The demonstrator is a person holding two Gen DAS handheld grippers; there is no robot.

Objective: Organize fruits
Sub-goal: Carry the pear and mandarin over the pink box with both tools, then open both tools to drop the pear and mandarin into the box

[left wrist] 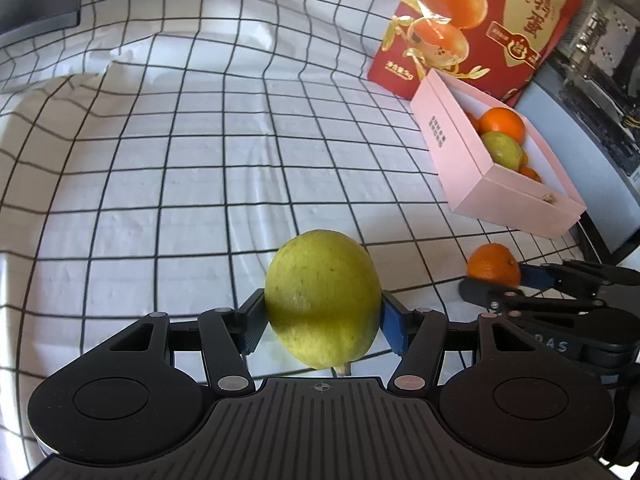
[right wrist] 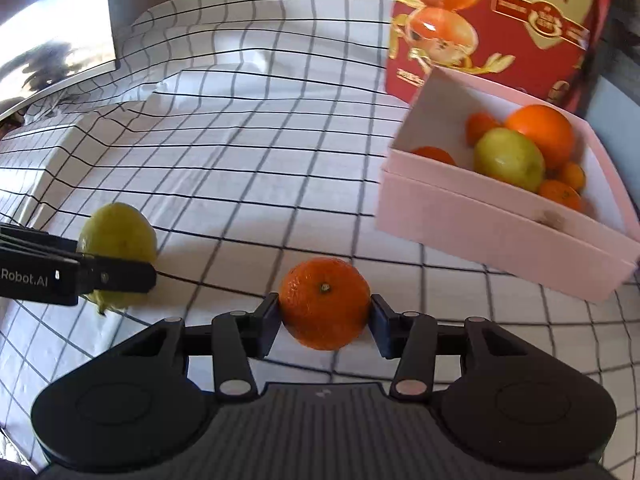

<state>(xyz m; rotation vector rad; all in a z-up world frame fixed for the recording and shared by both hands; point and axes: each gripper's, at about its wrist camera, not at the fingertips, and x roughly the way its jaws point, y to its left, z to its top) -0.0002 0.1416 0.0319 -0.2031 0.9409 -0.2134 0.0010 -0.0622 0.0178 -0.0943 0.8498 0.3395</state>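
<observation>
Item one: the green fruit point(left wrist: 323, 300), a pear or guava by its shape, sits in my left gripper point(left wrist: 320, 320), low centre of the left wrist view. The jaws are closed onto its widest girth, one pad on each flank, stalk end pointing back toward the gripper body. Skin is yellow-green, matte, lightly speckled, with no bruising visible on the exposed face. I judge it firm and moderately heavy, and its rounded, tapering form could let it pivot between flat pads; the present hold across the belly is the correct place.

Item two: the mandarin point(right wrist: 325, 303) sits in my right gripper point(right wrist: 325, 316), low centre of the right wrist view. The jaws are closed on its sides, stem scar facing the camera. Rind is bright orange, pebbled and glossy. I judge it light, with a soft, loose skin that gives under pressure; grip should stay gentle to avoid splitting it.

Both fruits appear held clear of the checked cloth point(left wrist: 200, 160), though the gap beneath cannot be confirmed.

Destination: the pink box point(right wrist: 500, 236), at right of both views, is open and already contains oranges and one green fruit point(right wrist: 509, 158). Free space appears toward its near left corner. The box wall calls for lifting over before release. The box looks blurred in the right view.

Behind it, upper right, stands a red carton point(left wrist: 480, 20) printed with oranges, touching or just beside the box.
</observation>
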